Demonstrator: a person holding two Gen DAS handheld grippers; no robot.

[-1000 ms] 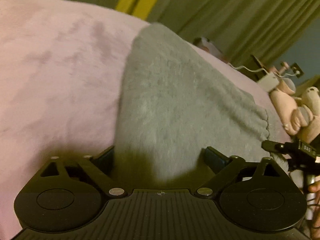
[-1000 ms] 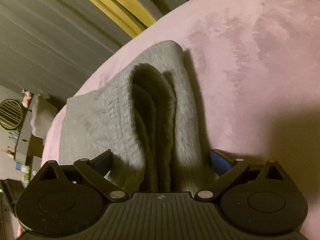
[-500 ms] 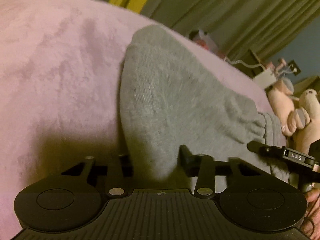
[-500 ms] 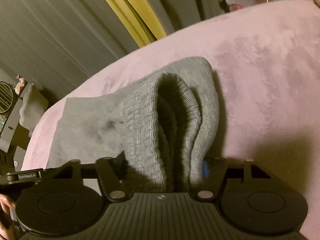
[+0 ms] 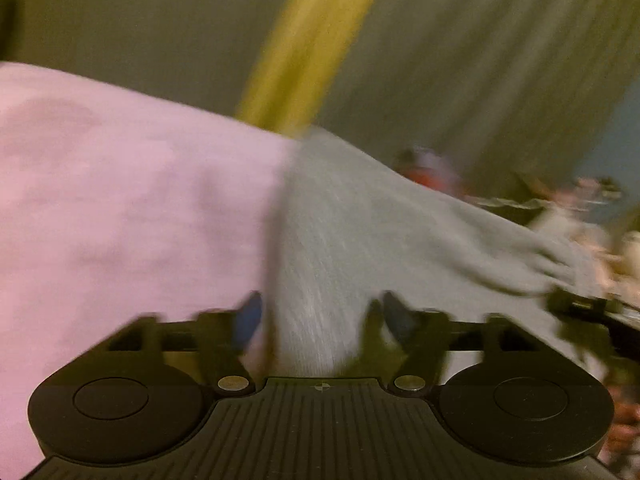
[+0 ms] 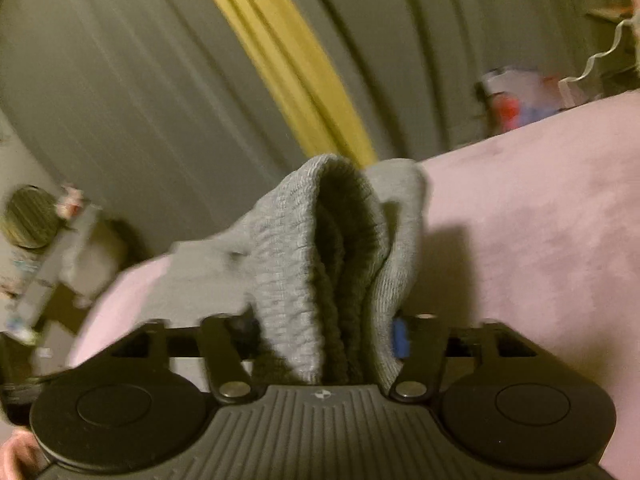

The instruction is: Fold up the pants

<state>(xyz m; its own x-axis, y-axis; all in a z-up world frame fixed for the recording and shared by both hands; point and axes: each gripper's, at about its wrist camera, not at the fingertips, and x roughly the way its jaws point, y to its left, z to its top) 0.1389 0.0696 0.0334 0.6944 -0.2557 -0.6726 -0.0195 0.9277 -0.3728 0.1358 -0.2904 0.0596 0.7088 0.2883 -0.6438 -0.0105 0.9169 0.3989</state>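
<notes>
Grey pants point(image 5: 380, 232) lie on a pink bed cover point(image 5: 120, 208). My left gripper point(image 5: 318, 320) is shut on one end of the pants, the cloth bunched between its fingers and lifted off the bed. My right gripper point(image 6: 324, 336) is shut on the ribbed waistband end of the pants point(image 6: 320, 248), whose thick folds stand up between its fingers. In the left wrist view, the right gripper's black body point(image 5: 588, 312) shows at the right edge. Both views are motion-blurred.
The pink cover point(image 6: 540, 240) spreads to the right of the right gripper. Grey-green curtains with a yellow strip point(image 6: 288, 60) hang behind the bed. Clutter point(image 6: 520, 96) sits past the far edge. A round fan and shelf point(image 6: 32, 220) stand at left.
Both grippers closed on the pants, then rose, lifting the cloth off the bed. The views tilted up toward the curtains.
</notes>
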